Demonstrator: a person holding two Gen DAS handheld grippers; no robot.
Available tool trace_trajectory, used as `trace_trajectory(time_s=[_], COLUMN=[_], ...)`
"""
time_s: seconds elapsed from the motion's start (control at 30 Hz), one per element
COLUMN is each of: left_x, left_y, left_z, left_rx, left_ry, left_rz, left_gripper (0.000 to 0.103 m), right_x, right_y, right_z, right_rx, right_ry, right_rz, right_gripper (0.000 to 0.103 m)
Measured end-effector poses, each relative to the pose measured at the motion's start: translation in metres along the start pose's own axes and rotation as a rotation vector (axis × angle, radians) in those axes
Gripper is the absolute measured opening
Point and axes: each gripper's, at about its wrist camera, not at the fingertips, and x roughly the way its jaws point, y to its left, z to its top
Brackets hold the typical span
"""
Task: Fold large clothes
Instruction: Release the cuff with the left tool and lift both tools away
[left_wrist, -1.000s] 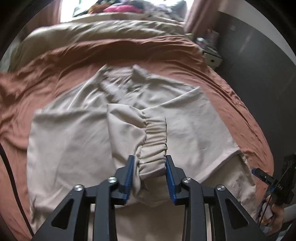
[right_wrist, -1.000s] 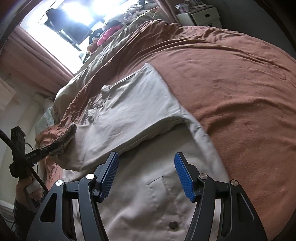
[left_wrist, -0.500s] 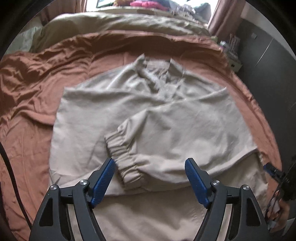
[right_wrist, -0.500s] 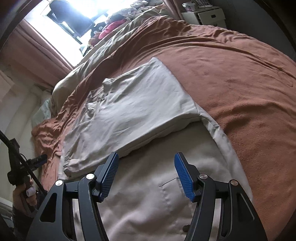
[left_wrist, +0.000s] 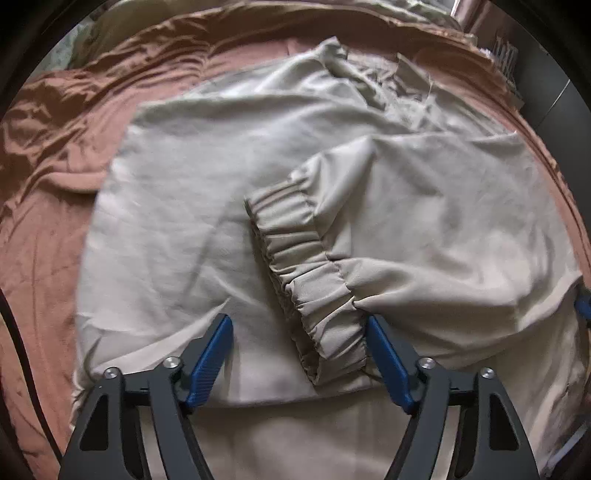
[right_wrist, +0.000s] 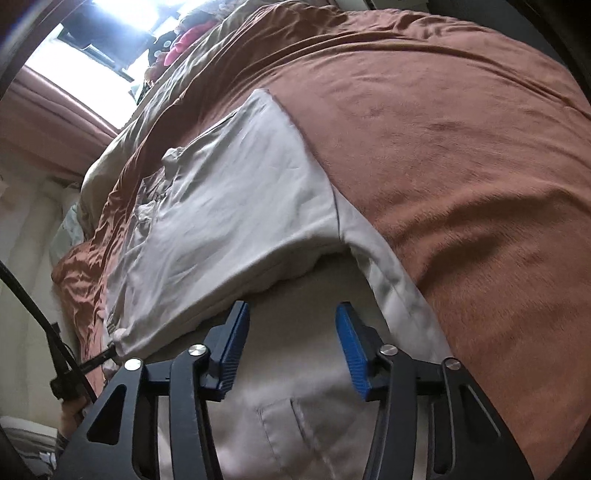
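The left gripper (left_wrist: 297, 354) is sitting lower and closer to the cloth than half a second ago, its jaws spread wide and holding nothing. One beige jacket (left_wrist: 192, 206) is lying flat on the rust-brown bedspread (left_wrist: 40, 229), with one sleeve folded across it and the elastic cuff (left_wrist: 306, 273) lying just ahead of the blue pads. The right gripper (right_wrist: 291, 349) is hanging open too, empty, over the jacket's lower part, near one chest pocket (right_wrist: 291, 424)

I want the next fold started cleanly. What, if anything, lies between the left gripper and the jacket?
Nothing visible. The left gripper is open directly over the jacket, its folded-in cuff lying between the fingers.
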Motion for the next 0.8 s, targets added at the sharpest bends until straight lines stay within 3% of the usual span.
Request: trace_trajectory(time_s=[0.03,0.4,0.57,0.8], left_x=[0.003,0.005,-0.034,-0.088], left_y=[0.0,0.001,0.006,0.017], left_z=[0.0,0.006,-0.002,-0.028], left_rx=[0.006,0.015,-0.025,-0.04], left_ry=[0.002,-0.011,-0.104,-0.197], left_rz=[0.005,0.003,-0.084,-0.146], left_gripper=[0.074,0.074,0.074,0.074], right_x=[0.003,0.013,-0.008,-0.056], right_y=[0.001,-0.017,-0.004,0.011], right_z=[0.004,0.013,0.001,-0.031], right_rx=[0.0,0.078,0.029,-0.072], right_ry=[-0.001,-0.035,-0.049,-0.116], right_rz=[0.001,-0.016,-0.01,-0.009], right_gripper=[0.035,0.025,0.025,0.025])
